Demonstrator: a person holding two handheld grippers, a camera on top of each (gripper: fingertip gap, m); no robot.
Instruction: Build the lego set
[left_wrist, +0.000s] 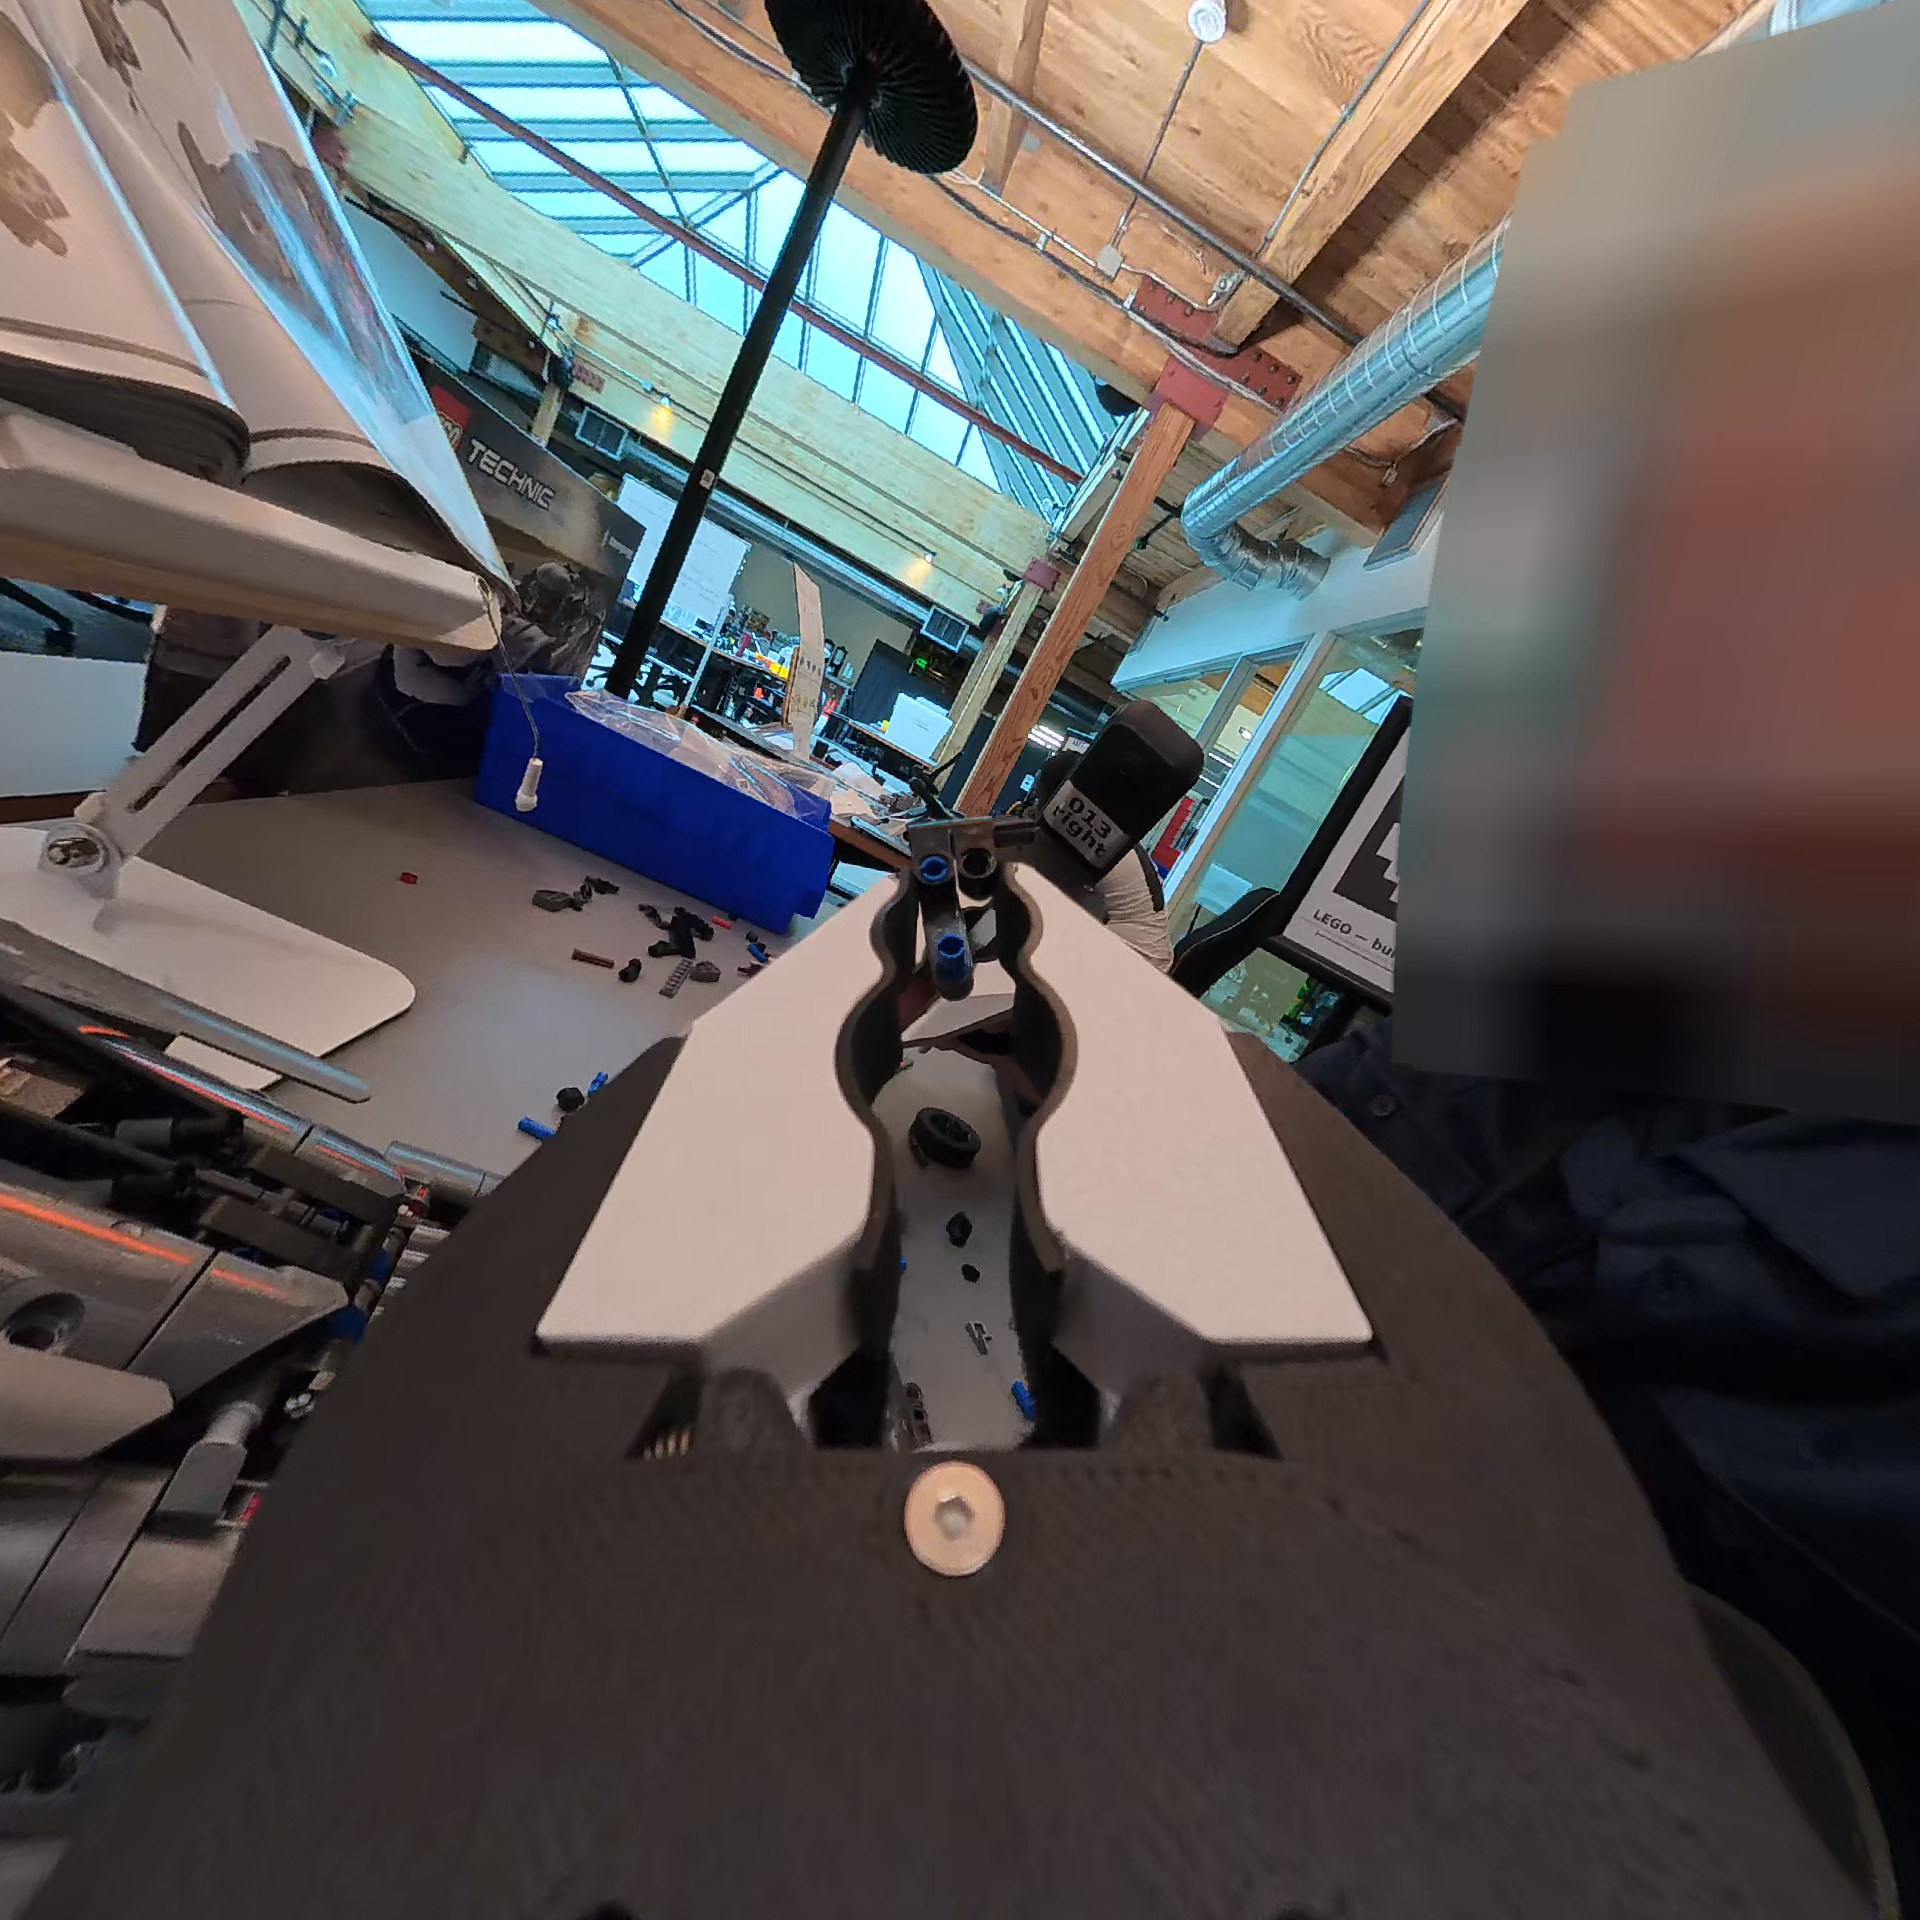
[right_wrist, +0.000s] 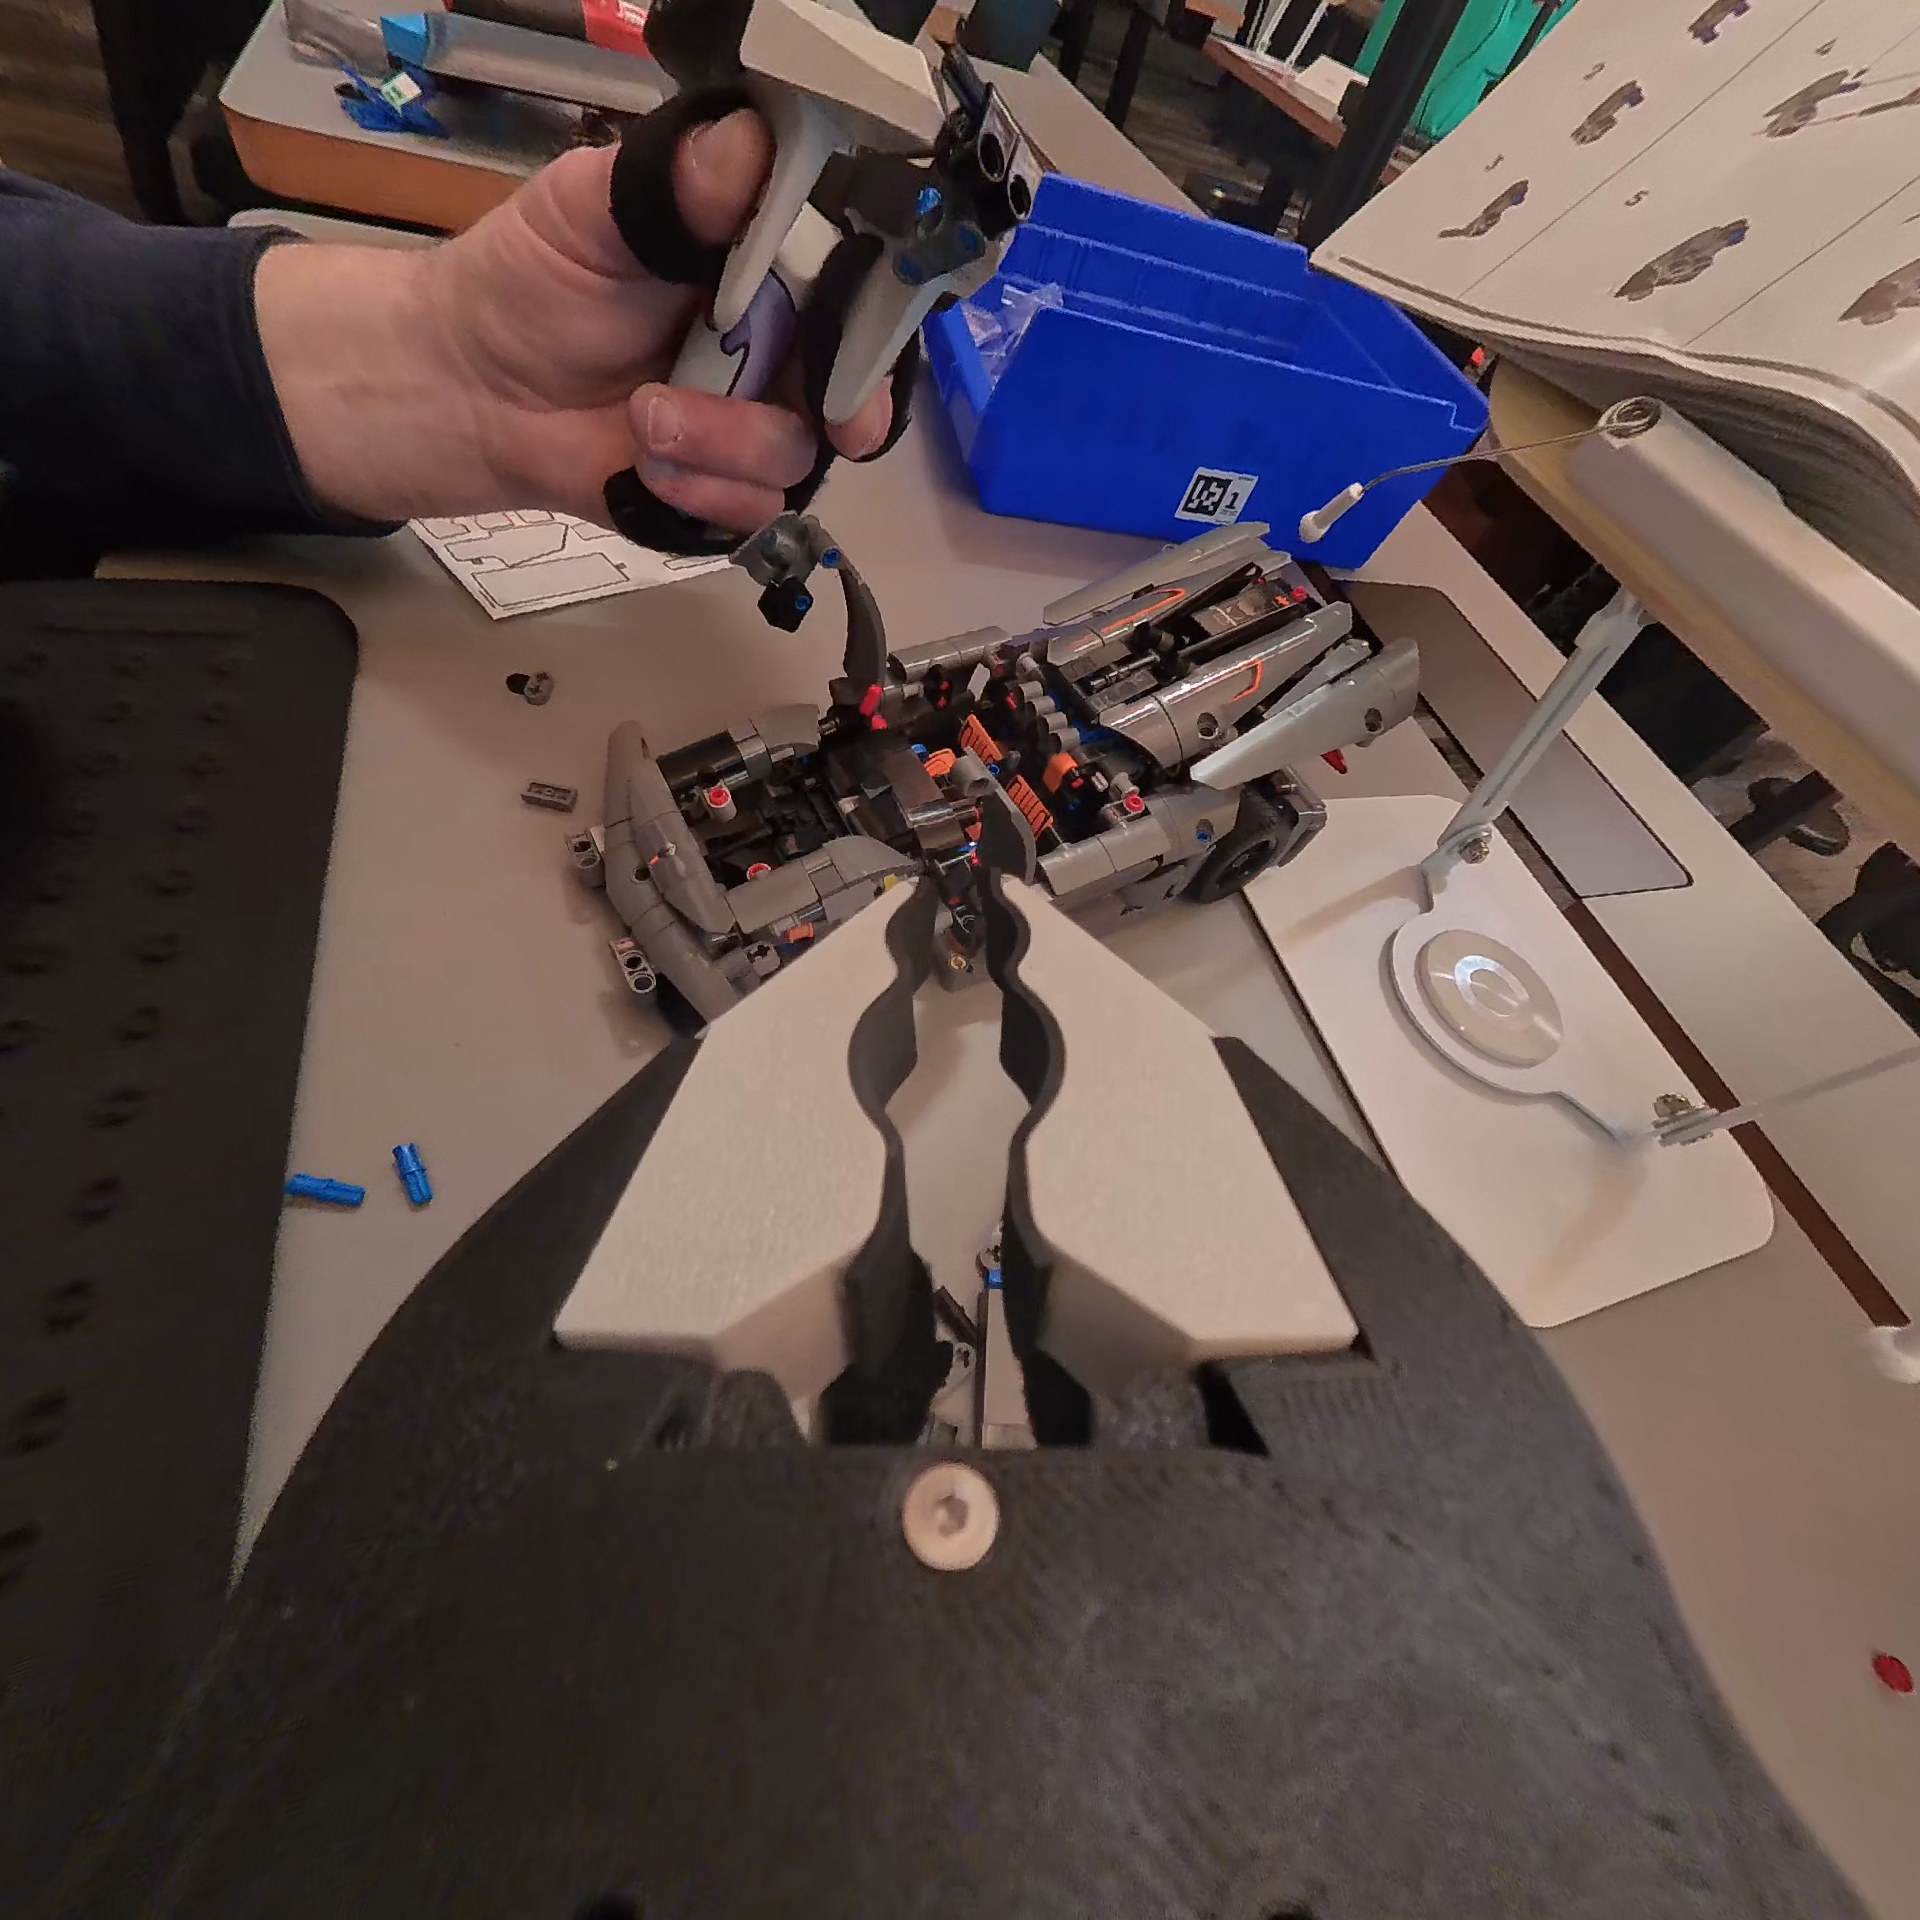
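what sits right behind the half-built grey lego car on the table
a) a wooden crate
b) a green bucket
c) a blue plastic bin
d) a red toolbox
c: in the right wrist view the blue plastic bin stands on the table just beyond the grey lego car.

Lego car on table, bin behind it, book stand right.

table | lego car | blue bin (behind) | blue pins
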